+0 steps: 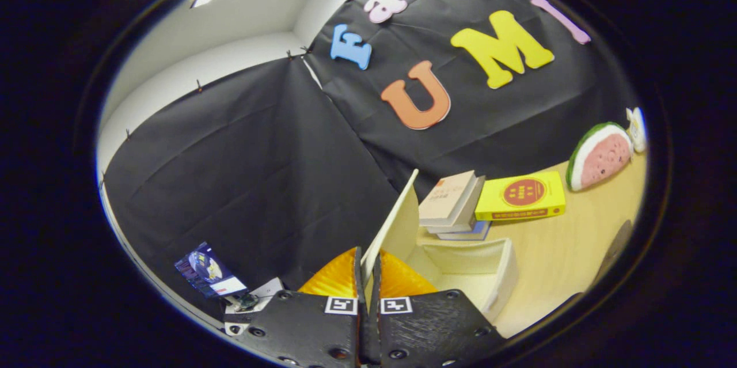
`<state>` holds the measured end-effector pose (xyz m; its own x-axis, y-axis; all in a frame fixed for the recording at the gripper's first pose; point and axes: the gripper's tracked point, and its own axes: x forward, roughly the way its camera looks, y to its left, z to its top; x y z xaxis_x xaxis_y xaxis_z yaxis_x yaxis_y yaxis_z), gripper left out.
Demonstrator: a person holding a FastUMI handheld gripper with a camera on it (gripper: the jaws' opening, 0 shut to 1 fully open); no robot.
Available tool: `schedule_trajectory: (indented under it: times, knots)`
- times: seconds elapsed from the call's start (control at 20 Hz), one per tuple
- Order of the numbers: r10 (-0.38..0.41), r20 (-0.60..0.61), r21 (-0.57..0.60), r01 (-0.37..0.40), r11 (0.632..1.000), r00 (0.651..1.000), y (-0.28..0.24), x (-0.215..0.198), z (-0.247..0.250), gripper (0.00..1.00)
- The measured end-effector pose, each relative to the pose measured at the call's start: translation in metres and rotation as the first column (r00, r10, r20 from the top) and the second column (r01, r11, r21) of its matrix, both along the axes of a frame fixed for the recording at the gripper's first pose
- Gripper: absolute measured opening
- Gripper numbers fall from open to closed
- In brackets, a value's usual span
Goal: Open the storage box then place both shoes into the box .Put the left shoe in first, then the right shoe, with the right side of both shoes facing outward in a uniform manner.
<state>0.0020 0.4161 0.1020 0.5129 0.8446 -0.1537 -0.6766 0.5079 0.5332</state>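
**Lid pinched, box opening**

Bottom centre: gripper point(367, 276) fingers clamped on the thin cream board lid point(397, 224) of the cream fabric storage box point(498, 279), lid standing raised. Lid looks light and stiff, probably hinged; edge hold seems right. Beyond, right: stacked books point(455, 201), yellow book point(521, 196), watermelon-slice toy point(600, 156) on the wooden table point(570, 253).

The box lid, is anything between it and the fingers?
No. The fingers are pinched right on the edge of the raised lid, with nothing between. The storage box beside it stands open, with no shoes visible inside.
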Motion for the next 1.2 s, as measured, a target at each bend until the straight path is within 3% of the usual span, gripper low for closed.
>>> schedule_trajectory:
  times: [0.25, 0.5, 0.7, 0.8, 0.9, 1.1, 1.2]
  knots:
    - [0.045, 0.054, -0.074, -0.041, 0.996, 0.998, 0.065, -0.009, 0.019, 0.00]
    - [0.101, 0.119, -0.098, -0.090, 0.991, 0.988, 0.112, -0.023, 0.020, 0.29]
    - [0.199, 0.197, -0.106, -0.181, 0.978, 0.960, 0.144, -0.056, 0.020, 0.75]
    - [0.215, 0.245, -0.128, -0.189, 0.974, 0.945, 0.148, -0.065, 0.016, 0.90]
    - [0.205, 0.280, -0.136, -0.173, 0.976, 0.938, 0.144, -0.068, 0.014, 0.93]
    - [0.064, 0.394, -0.123, -0.017, 0.992, 0.917, 0.118, -0.052, 0.020, 0.93]
    - [0.042, 0.415, -0.114, 0.006, 0.993, 0.909, 0.110, -0.056, 0.015, 0.94]
